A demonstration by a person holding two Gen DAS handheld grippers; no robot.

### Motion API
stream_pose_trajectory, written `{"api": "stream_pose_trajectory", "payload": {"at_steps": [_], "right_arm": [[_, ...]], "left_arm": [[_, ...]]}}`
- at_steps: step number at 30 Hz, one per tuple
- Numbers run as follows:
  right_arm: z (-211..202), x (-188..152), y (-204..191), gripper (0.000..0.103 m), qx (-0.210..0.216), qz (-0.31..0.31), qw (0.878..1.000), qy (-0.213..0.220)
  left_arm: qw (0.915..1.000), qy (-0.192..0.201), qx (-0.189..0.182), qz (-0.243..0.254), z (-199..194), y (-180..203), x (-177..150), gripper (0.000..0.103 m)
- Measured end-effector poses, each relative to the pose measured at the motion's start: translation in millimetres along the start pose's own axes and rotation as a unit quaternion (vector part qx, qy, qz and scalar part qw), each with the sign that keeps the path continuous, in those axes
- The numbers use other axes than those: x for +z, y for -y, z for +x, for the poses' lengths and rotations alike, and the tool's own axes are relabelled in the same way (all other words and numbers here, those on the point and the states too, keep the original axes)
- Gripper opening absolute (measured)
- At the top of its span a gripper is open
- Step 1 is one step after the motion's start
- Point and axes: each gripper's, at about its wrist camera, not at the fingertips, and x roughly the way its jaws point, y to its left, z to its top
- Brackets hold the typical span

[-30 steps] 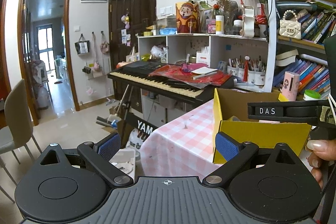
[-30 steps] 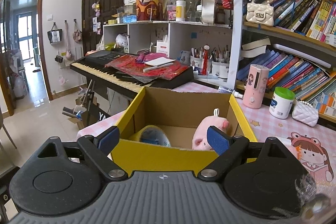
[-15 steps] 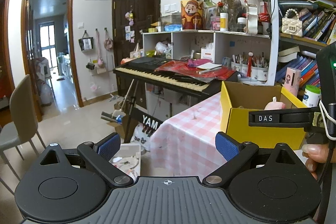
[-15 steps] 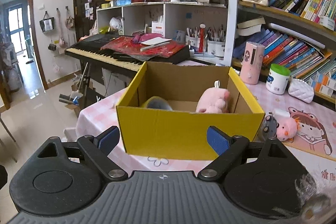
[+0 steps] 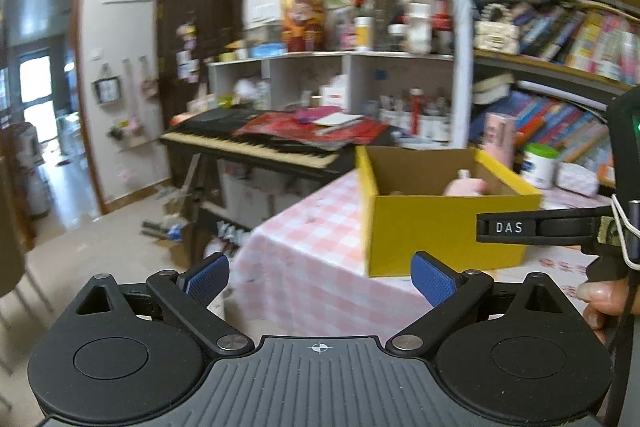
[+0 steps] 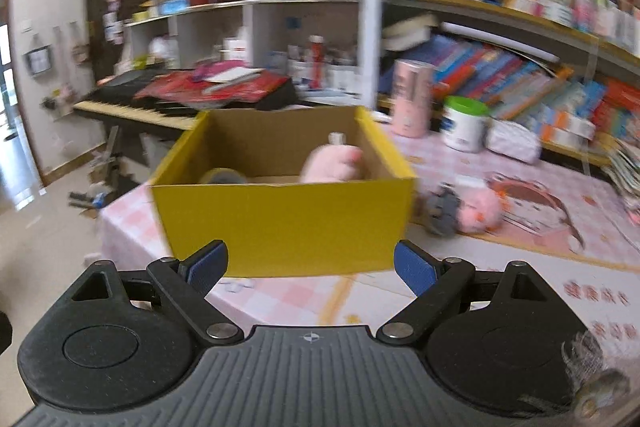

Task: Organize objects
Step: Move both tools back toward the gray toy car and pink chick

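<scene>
- Since a second ago we have drawn both grippers back from the yellow box (image 6: 280,219). Then the right wrist camera looked down over the near wall; it now sees the whole front face, with checked tablecloth (image 6: 280,297) between the box and the fingers.
- The left view has swung to the right in the same interval: the box (image 5: 444,227) has moved toward the centre of that frame. Both current views are motion-blurred, so we judge the grippers to be in motion.
- Left gripper (image 5: 320,277): jaws spread wide, nothing between the blue pads.
- Right gripper (image 6: 310,267): jaws spread wide, nothing held.
- Box contents: a pink plush toy (image 6: 332,165) against the right inner wall and a roll of tape (image 6: 222,177) at the left. We judge these items as stowed.
- Items outside the box: a second, small pink plush (image 6: 478,211) with a grey part (image 6: 442,215) touching it, lying on the table just to the right of the box. Farther back stand a pink cylinder (image 6: 412,99), a white jar with a green lid (image 6: 466,125) and a small white pouch (image 6: 514,145).
- We read the retreat with empty jaws as the end of one placement; the small plush is the nearest candidate for the next pick.
- Legible writing: "DAS" in white on the black bar (image 5: 528,227) of the right-hand device, seen from the left wrist. Red characters on the table mat (image 6: 592,297) are too blurred to read.
</scene>
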Motion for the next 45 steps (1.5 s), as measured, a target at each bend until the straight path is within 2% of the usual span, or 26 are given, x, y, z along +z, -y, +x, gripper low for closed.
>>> {"api": "stream_pose_trajectory", "payload": {"at_steps": [7,12,16,20,28,36,45], "right_arm": [[-14.4,-7.9,37.8,0.091,-0.051,0.022,0.998,0.001],[-24.0,-20.2,73.4,0.092,-0.093,0.039,0.995,-0.014],[-29.7,-28.5,104.8,0.091,-0.132,0.067,0.989,-0.022],[-35.4,-37.0,126.6,0.092,-0.153,0.082,0.984,-0.025],[-38.0,-35.6,165.1,0.092,-0.177,0.1,0.979,-0.013],[-14.5,-22.6,209.7,0.092,-0.189,0.121,0.974,-0.021],[23.9,7.5,234.1,0.092,-0.166,0.094,0.981,-0.018]], "left_arm": [[0.9977,-0.006,-0.068,0.004,11.3,22.6,1.5,0.099],[0.9934,-0.019,-0.113,0.006,25.1,45.5,3.5,0.099],[0.9881,-0.03,-0.148,0.028,31.4,72.3,2.7,0.099],[0.9824,-0.031,-0.176,0.055,36.0,98.4,4.1,0.099],[0.9785,-0.045,-0.194,0.053,55.8,133.4,11.8,0.099],[0.9755,-0.053,-0.2,0.075,77.5,176.4,23.6,0.099],[0.9786,-0.051,-0.191,0.058,103.8,203.2,36.5,0.099]]}}
